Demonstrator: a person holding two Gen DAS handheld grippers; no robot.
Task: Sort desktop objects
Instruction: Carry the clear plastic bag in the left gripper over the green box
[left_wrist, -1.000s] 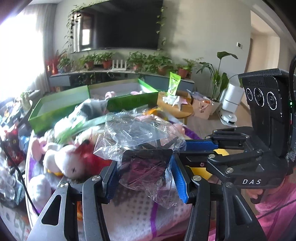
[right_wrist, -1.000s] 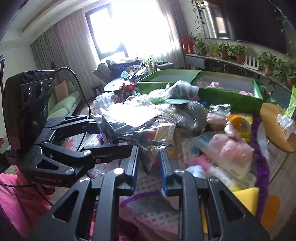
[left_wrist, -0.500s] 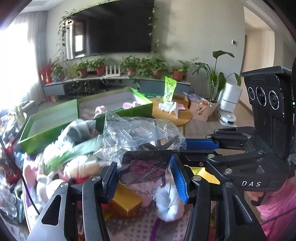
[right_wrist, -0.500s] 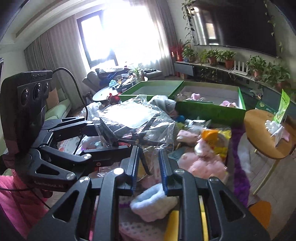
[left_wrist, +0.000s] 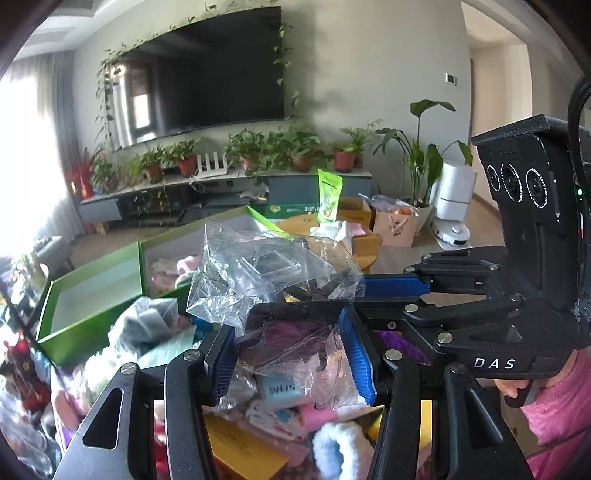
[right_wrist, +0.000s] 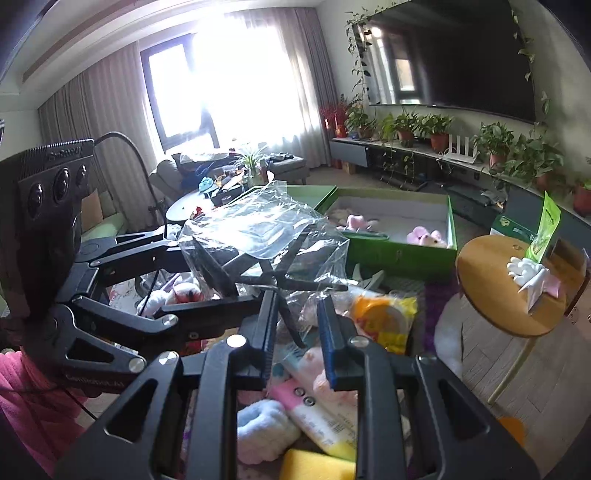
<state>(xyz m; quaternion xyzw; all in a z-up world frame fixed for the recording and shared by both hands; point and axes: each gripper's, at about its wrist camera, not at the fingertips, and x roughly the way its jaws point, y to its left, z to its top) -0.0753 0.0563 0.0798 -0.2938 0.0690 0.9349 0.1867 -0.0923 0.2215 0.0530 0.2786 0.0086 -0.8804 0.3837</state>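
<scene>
Both tongs have lifted and swung since a second ago: the clutter on the table sits lower in both views, and the television wall fills more of the left view. The left tongs (left_wrist: 291, 354) are clenched on a dark object wrapped in a clear plastic bag (left_wrist: 266, 269), their blue pads pressing its sides. The right tongs (right_wrist: 295, 332) pinch a fold of the same bag's edge, and the bag hangs crumpled between the two tools, above the pile.

Below it the table (right_wrist: 436, 295) is heaped with soft toys, a pale blue fluffy item (right_wrist: 258, 428), a yellow sponge (right_wrist: 314, 467) and a yellow snack packet (right_wrist: 384, 317).

Beyond the heap stand two open green boxes side by side. The nearer-left green box (left_wrist: 92, 291) shows only its pale floor. The right green box (right_wrist: 399, 251) holds pink plush toys (right_wrist: 424, 236) on a white lining.

Further right a round wooden side table (right_wrist: 498, 295) carries a white holder and a green pouch (right_wrist: 543, 229). Potted plants line the shelf (left_wrist: 207, 184) under the wall television (left_wrist: 214, 77).
</scene>
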